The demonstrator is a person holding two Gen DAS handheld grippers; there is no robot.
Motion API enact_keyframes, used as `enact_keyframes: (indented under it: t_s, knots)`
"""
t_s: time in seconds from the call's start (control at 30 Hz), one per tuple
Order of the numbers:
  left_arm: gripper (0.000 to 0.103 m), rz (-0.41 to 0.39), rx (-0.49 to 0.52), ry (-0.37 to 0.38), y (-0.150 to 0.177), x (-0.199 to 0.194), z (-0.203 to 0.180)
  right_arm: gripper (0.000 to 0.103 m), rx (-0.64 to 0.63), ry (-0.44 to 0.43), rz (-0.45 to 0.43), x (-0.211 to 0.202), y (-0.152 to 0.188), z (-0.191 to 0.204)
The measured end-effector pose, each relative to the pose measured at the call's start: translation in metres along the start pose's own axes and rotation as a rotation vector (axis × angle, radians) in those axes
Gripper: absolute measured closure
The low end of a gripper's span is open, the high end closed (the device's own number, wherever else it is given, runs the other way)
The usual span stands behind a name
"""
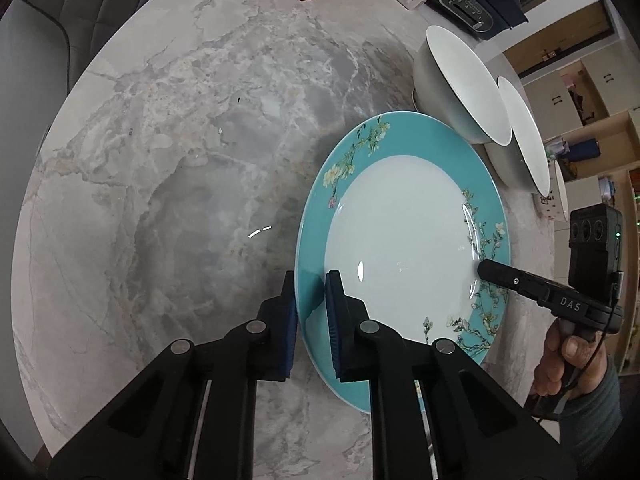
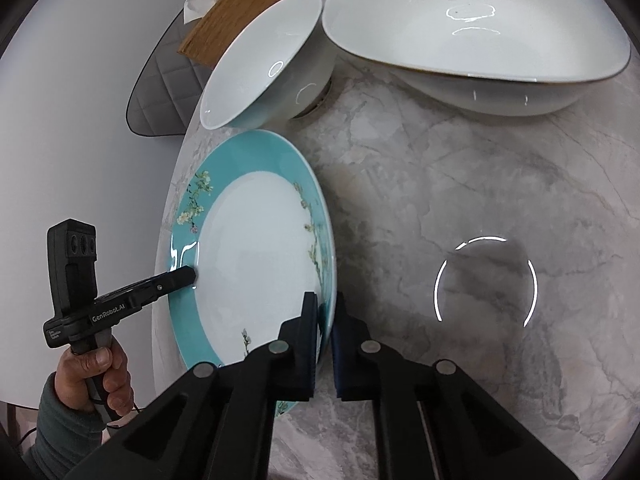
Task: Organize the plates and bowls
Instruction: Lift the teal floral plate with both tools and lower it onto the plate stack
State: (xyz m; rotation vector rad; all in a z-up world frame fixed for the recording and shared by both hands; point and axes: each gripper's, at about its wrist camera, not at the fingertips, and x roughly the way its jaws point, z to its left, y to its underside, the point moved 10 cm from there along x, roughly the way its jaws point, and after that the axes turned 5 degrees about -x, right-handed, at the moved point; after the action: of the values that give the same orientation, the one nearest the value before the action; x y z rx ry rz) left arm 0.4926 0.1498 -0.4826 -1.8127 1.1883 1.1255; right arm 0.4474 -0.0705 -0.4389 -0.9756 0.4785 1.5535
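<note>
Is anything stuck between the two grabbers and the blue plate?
No. Both are already on it. The left gripper pinches one edge of the plate, and the right gripper pinches the opposite edge. The white bowls sit behind it, apart from the grippers.

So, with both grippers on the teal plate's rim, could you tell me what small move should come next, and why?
Probably a slight, level lift. The left gripper and right gripper clamp opposite edges of the teal plate, and two white bowls sit close beyond it on the marble table, so rise before travelling.
</note>
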Motion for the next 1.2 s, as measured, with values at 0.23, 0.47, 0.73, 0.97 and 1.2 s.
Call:
enact_keyframes:
  t_s: [0.23, 0.47, 0.73, 0.97, 1.2]
  knots:
    - [0.092, 0.021, 0.006, 0.039, 0.004, 0.005, -0.001, 0.095, 0.003, -0.014, 0.001, -0.007, 0.003, 0.0]
    - [0.092, 0.013, 0.025, 0.068, 0.009, 0.007, 0.001, 0.094, -0.019, -0.025, -0.007, -0.024, 0.006, 0.005]
    - [0.092, -0.008, 0.062, 0.104, 0.024, -0.017, -0.026, 0.094, -0.015, -0.034, -0.037, -0.05, 0.016, 0.016]
    - [0.092, -0.03, 0.14, 0.123, 0.054, -0.055, -0.061, 0.094, 0.0, -0.049, -0.073, -0.082, 0.044, 0.03]
    - [0.092, -0.033, 0.183, 0.169, 0.1, -0.087, -0.085, 0.094, 0.011, -0.04, -0.109, -0.118, 0.086, 0.039]
